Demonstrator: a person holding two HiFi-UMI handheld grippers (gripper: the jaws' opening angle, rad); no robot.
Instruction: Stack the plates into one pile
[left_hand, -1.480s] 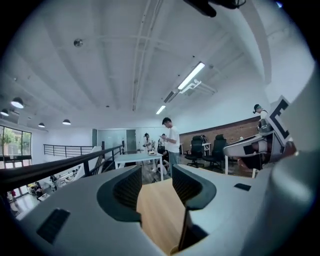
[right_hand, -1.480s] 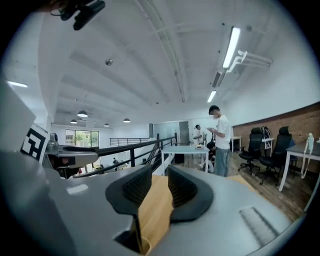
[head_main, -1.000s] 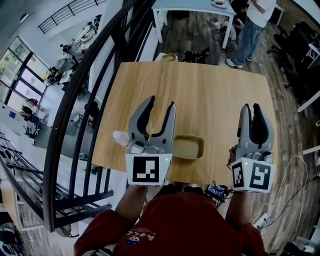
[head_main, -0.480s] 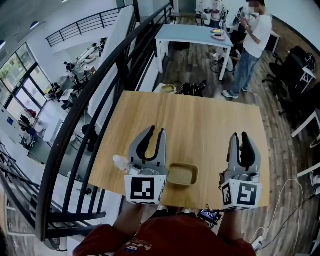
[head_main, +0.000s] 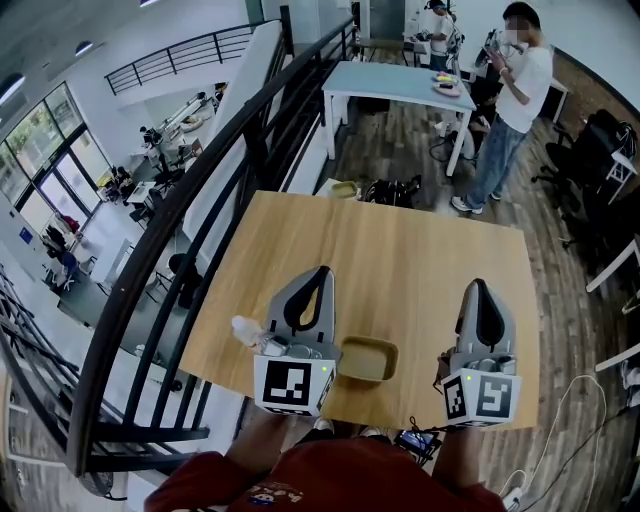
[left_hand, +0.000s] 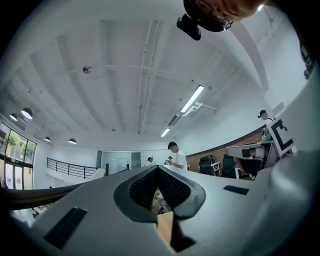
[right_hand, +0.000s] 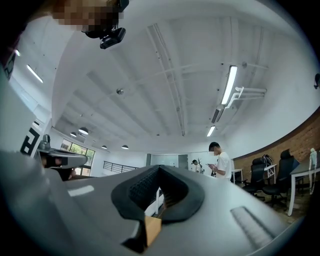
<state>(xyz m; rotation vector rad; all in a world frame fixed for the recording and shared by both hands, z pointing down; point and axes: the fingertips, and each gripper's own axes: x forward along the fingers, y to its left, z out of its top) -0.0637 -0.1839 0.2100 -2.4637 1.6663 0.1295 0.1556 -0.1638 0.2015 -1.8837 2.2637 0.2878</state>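
Note:
One olive-yellow rectangular plate (head_main: 368, 358) lies on the wooden table (head_main: 400, 250) near its front edge, between my two grippers; its left rim is hidden behind the left gripper's body. My left gripper (head_main: 322, 272) hovers over the table just left of the plate, jaws shut with nothing in them. My right gripper (head_main: 479, 286) hovers right of the plate, also shut and empty. Both point away from me, slightly upward. In the left gripper view the left gripper (left_hand: 158, 170) shows pads pressed together; in the right gripper view the right gripper (right_hand: 160, 171) looks the same. No other plate is in view.
A small whitish object (head_main: 246, 330) sits at the table's front left corner beside the left gripper. A black railing (head_main: 190, 200) runs along the left. Beyond the table are a black bag (head_main: 392, 190), a light blue table (head_main: 400, 82) and a standing person (head_main: 515, 95).
Both grippers' jaws have gone from spread apart to shut, with nothing taken. The hands stayed about where they were; the head view has tilted up toward the room.

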